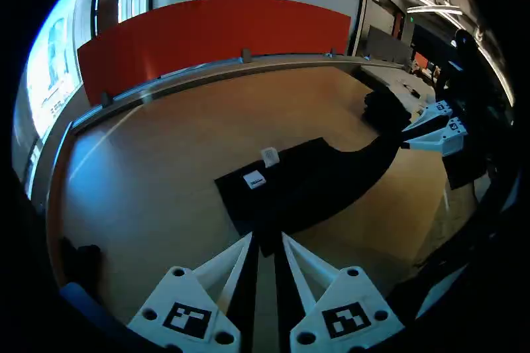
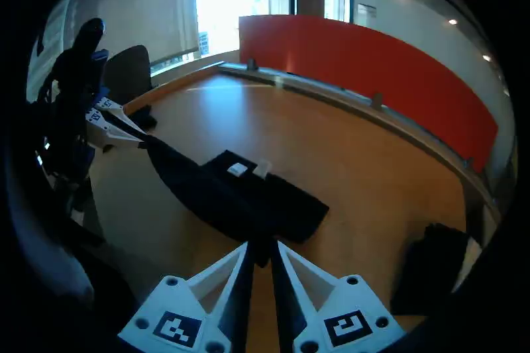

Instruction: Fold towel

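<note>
Two corners pinched, one by left gripper, one by right gripper; towel sags limp and light over desk, so corners seem the best holds.

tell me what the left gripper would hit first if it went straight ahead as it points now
Most likely the black towel: the left gripper pinches its edge, and the rest lies straight ahead on the table.

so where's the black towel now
In the left gripper view the black cloth towel lies on the wooden table, near corner pinched by the left gripper, right end held up by the right gripper.
</note>
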